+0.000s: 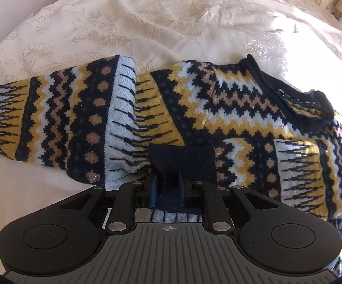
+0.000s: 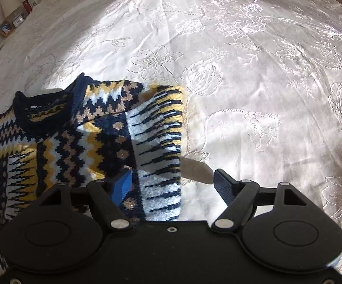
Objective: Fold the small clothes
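Folding is under way on the jumper, a small navy, yellow and white knit lying flat on the bed. The left gripper is clamped on a dark navy cuff, which sits over the middle of the garment near its lower part, so a sleeve looks to be drawn across the body. In the right wrist view the other sleeve is already turned in over the chest, its striped end running toward the camera.

The right gripper has its jaws spread wide and holds nothing; the blue pad rests on or just above the knit, while the black finger hangs over bare bedspread beside the sleeve's edge. Whether the pad actually presses the cloth is hard to judge from this angle.

As I read it, the step in hand is the sleeve fold, nearly done. The next move calls for the left gripper to lay the cuff down flat and let go, then for both to take the hem or the collar end and double the body over.

No container shows in either view; a few small items sit on a bedside shelf, well apart.
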Motion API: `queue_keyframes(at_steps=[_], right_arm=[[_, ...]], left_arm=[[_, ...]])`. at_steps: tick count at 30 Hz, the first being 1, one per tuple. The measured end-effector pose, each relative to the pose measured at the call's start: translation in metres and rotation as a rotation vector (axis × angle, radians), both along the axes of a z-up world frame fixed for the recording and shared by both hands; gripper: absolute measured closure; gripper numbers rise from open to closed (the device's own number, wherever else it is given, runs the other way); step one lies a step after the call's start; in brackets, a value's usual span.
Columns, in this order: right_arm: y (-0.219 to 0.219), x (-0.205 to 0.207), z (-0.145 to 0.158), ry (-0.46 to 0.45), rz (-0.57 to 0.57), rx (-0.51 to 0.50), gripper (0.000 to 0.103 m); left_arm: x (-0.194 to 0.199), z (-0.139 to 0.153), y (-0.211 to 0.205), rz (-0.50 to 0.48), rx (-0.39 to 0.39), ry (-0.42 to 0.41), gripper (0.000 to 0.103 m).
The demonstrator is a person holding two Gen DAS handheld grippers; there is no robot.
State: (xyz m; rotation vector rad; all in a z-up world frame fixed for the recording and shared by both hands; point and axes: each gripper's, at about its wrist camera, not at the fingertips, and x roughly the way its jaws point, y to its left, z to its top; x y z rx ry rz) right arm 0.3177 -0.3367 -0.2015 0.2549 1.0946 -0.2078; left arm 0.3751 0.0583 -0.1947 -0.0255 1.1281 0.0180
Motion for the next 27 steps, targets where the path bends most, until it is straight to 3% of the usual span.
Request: queue_keyframes(at_steps=[3, 10, 18, 20, 27], right_arm=[[-0.009, -0.001, -0.01, 0.032, -0.025, -0.027, 0.014], [-0.014, -0.014, 0.0, 0.026, -0.062, -0.036, 0.013], [0.018, -0.031, 0.041, -0.081, 0.023, 0.012, 0.007], [0.029, -0.034, 0.047, -0.099, 0.047, 0.033, 0.005], [0.085, -0.043, 0.058, -0.129, 0.144, 0.134, 0.001]], left_arm=[[-0.007, 0.001, 0.007, 0.022, 0.031, -0.007, 0.078], [-0.021, 0.003, 0.035, 0.106, 0.049, 0.004, 0.077], [-0.042, 0.014, 0.078, 0.193, -0.056, -0.034, 0.075], [-0.046, 0.018, 0.09, 0.206, -0.091, -0.048, 0.07], [-0.056, 0.032, 0.133, 0.256, -0.149, -0.11, 0.038]])
